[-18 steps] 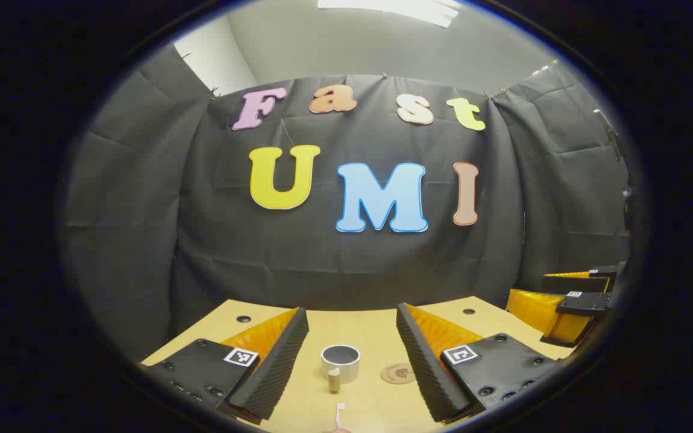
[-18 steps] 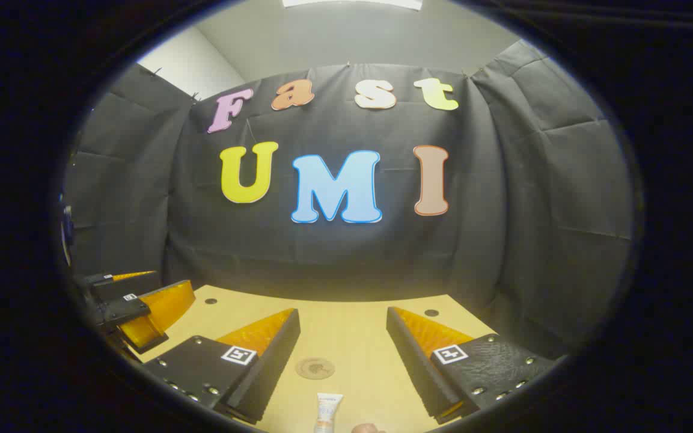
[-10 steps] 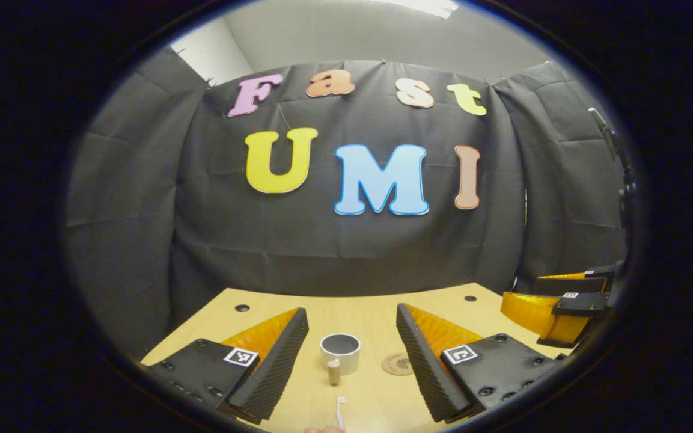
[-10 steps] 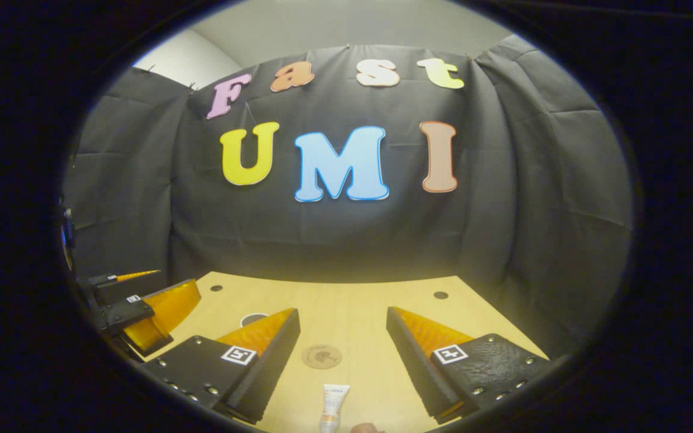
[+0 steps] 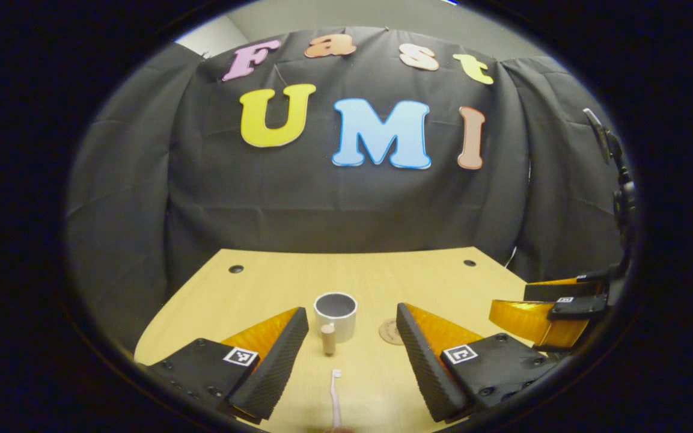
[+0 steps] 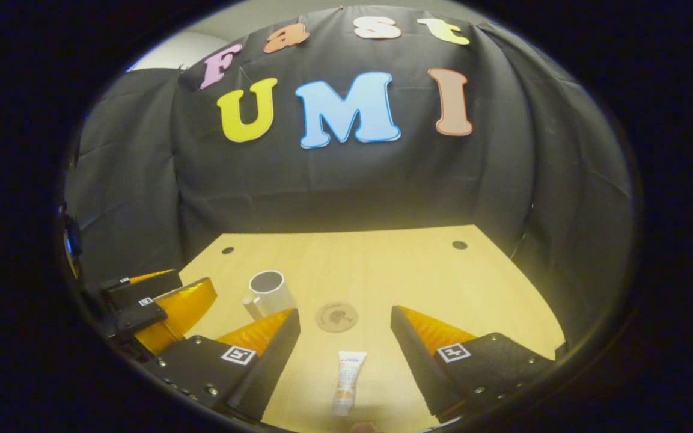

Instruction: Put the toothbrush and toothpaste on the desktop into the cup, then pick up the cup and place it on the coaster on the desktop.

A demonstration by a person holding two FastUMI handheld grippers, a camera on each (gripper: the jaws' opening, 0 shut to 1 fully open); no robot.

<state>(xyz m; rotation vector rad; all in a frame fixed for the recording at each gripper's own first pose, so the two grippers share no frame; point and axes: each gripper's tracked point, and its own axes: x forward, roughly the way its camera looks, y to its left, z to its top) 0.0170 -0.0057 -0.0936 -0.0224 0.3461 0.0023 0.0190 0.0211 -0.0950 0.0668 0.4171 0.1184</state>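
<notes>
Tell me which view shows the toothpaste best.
The right gripper view: the toothpaste lies flat on the desktop, whole, between that gripper's open fingers. The left gripper view looks at the cup and toothbrush instead.

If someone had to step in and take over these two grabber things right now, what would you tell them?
Left gripper: jaws open, nothing held, lined up over the toothbrush, which lies flat on the desktop.
Right gripper: jaws open, nothing held, lined up over the toothpaste, also lying flat.
The cup stands upright and looks empty, a small wooden peg in front of it. The coaster sits bare beside the cup.
Done: nothing yet.
Left: put toothbrush and toothpaste into the cup, then set the cup on the coaster.
</notes>
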